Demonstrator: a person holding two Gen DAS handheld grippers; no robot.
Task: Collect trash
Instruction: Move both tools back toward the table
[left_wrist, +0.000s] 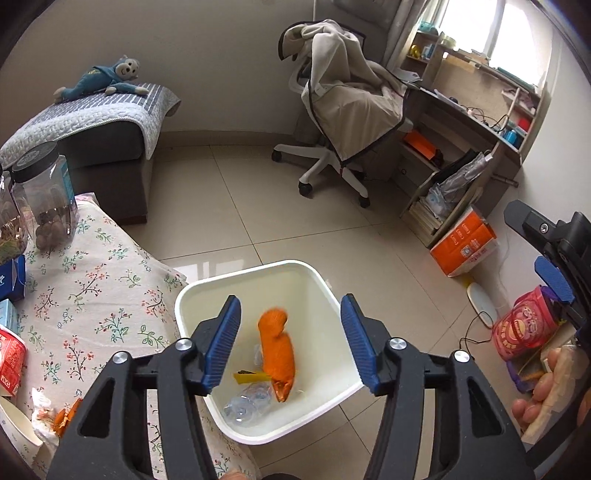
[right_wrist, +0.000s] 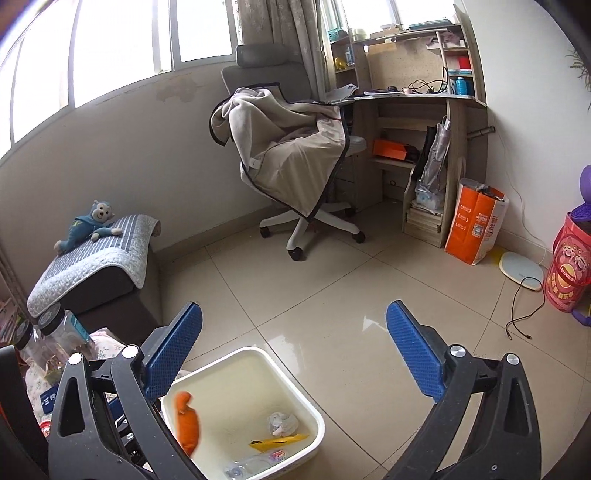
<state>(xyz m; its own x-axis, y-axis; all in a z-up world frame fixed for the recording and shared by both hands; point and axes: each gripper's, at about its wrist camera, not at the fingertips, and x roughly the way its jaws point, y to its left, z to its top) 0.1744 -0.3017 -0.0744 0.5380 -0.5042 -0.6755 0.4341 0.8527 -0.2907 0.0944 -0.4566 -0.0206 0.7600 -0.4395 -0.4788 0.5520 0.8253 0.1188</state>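
I hold the left gripper (left_wrist: 291, 343), jaws apart and empty, above the bin (left_wrist: 258, 269); the orange wrapper (left_wrist: 276, 350) lies lengthwise between them, below (right gripper (right_wrist: 293, 354) also agape, empty).

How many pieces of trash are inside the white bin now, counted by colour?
In the white bin:
Orange wrapper: 1
Yellow wrapper: 1
Clear plastic bottle: 1
Grey-white crumpled paper: 1
Total: 4

We see the bin (left_wrist: 328, 291) on the floor just right of the table (left_wrist: 107, 295) — inside it a wrapper (left_wrist: 277, 350), with a bottle (left_wrist: 247, 402) in front of it.
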